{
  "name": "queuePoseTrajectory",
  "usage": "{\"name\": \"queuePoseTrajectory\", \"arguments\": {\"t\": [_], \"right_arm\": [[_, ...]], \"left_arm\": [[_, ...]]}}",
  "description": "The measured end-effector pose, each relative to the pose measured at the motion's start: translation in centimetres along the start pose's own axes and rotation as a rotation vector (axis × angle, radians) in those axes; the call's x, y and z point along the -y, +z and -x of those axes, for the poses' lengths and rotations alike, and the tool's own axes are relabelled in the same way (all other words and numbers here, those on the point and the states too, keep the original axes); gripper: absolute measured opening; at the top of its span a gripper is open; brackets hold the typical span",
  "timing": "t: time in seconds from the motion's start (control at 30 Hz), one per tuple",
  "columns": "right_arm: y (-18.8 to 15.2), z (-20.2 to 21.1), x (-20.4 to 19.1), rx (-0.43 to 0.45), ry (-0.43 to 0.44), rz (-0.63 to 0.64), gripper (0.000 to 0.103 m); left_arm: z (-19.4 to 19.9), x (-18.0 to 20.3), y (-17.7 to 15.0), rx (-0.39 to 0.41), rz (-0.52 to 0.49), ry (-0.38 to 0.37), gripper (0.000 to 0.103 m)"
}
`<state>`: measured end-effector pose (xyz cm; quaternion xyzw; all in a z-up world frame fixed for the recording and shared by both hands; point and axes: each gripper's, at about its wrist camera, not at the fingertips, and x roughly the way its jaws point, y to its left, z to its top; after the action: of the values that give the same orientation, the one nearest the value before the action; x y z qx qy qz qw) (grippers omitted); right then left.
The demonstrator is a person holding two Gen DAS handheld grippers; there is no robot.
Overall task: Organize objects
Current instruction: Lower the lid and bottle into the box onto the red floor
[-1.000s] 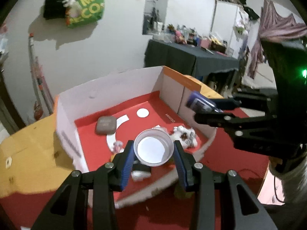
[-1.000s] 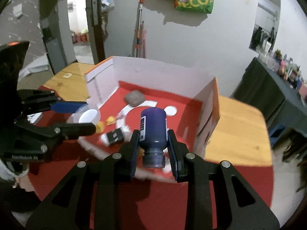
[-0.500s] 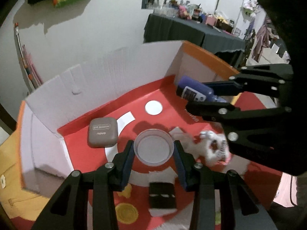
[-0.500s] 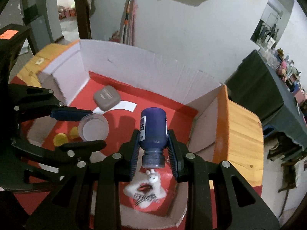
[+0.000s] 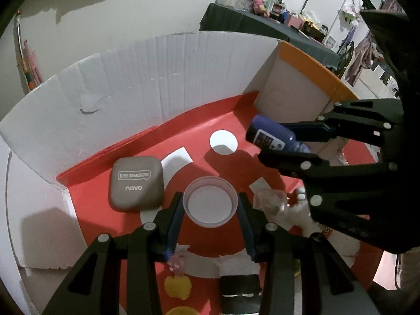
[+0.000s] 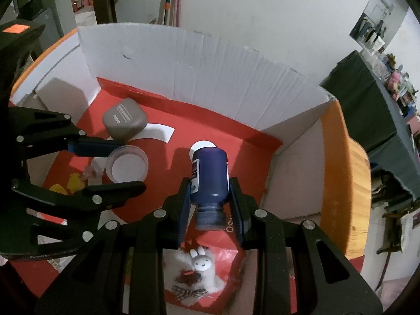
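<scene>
My left gripper (image 5: 210, 206) is shut on a round clear lid (image 5: 210, 201), held over the red floor of an open cardboard box (image 5: 162, 78). The same lid (image 6: 127, 164) shows at the left of the right wrist view, between the left gripper's fingers (image 6: 92, 148). My right gripper (image 6: 210, 197) is shut on a dark blue bottle (image 6: 210, 176), its cap toward the camera, above the box floor. That bottle (image 5: 275, 137) appears at the right of the left wrist view. A grey eye shadow case (image 5: 136, 182) lies on the box floor, left of the lid.
Inside the box lie a white plush rabbit (image 6: 200, 265), a yellow piece (image 5: 177, 286), a black-and-white item (image 5: 240, 288) and a clear wrapper (image 5: 270, 200). White box walls (image 6: 210, 76) rise behind and to the sides. An orange wooden table edge (image 6: 349, 162) runs on the right.
Both grippers have moved forward and down over the box, still holding the lid and the bottle. The box floor and the grey case look larger and closer.
</scene>
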<state>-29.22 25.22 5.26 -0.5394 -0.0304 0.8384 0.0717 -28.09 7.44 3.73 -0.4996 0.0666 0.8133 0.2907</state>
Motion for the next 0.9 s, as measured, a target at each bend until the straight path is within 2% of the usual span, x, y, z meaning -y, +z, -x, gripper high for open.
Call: {"name": "queuePoseTrajectory", "arguments": {"t": [0.53,0.9], "right_arm": [[-0.2,-1.8,-0.1,-0.065,0.006,0.014,0.027],[-0.7,-2.2,0.0,-0.085,0.031,0.002,0.027]], "left_arm": [[-1.0,0.1,-0.1,-0.071,-0.012,0.010,0.042],[-0.5,0.2,-0.6,-0.066,-0.020,0.010,0.043]]}}
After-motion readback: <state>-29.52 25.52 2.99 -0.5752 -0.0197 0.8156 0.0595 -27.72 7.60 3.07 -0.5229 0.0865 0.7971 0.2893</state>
